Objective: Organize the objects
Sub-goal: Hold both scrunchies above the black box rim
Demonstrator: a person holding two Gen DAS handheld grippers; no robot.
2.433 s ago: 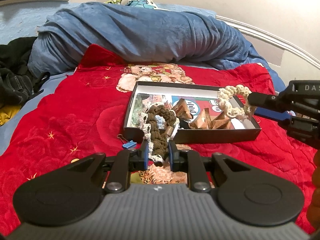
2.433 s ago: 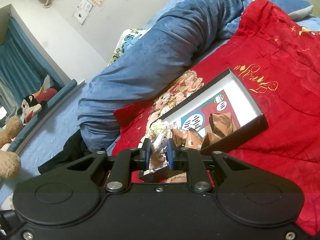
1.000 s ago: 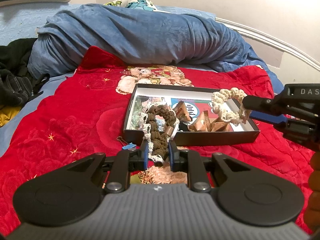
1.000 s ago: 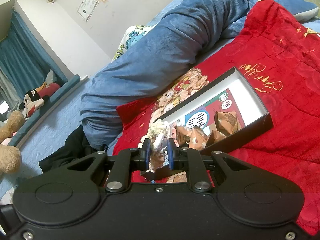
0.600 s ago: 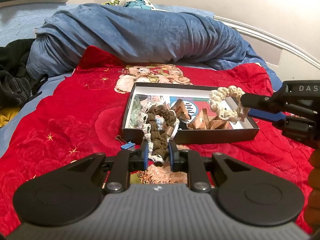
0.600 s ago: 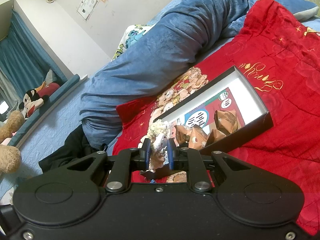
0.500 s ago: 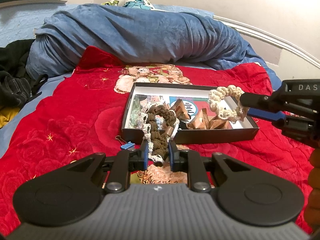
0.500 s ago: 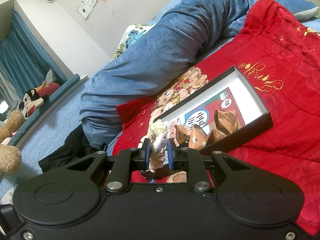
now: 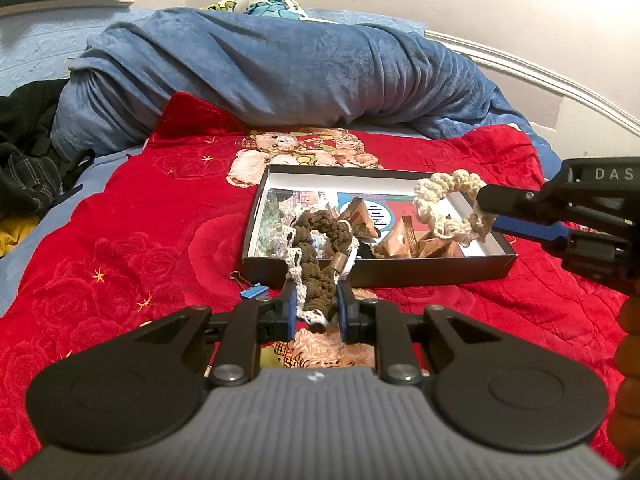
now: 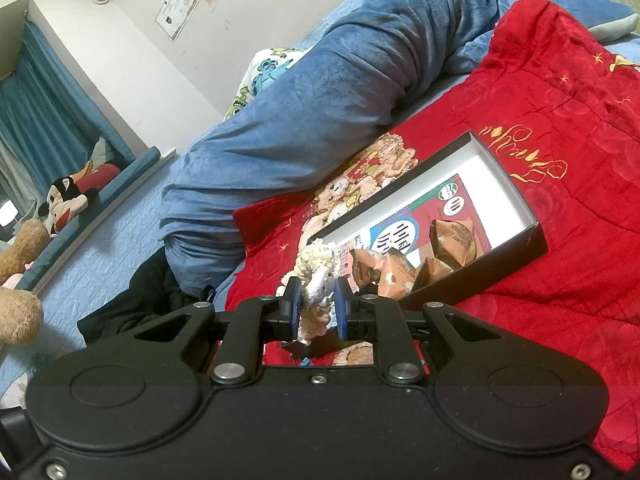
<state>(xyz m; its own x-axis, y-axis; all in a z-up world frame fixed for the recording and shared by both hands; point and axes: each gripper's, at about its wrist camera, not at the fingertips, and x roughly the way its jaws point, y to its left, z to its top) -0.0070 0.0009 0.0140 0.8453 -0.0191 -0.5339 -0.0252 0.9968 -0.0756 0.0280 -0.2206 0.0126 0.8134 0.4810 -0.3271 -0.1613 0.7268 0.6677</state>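
Fingers (image 9: 291,307) of the left gripper (image 9: 316,308) are pinching a brown crocheted scrunchie (image 9: 318,256) above the near wall of the black box (image 9: 400,270), angled down; the right gripper (image 9: 490,210) is reaching in from the right. In the right wrist view, the right gripper (image 10: 317,307) is clamping a cream crocheted scrunchie (image 10: 316,276) over the box (image 10: 520,246), tilted and pointing slightly down. Both are probably mid-placement; next move is likely lowering into the box beside the snack packets (image 10: 400,272), then releasing.

Even indoor light, moderately bright, soft shadows. Strong fisheye bending at edges, dark corners. Focus sharp; mild grain; no glare.
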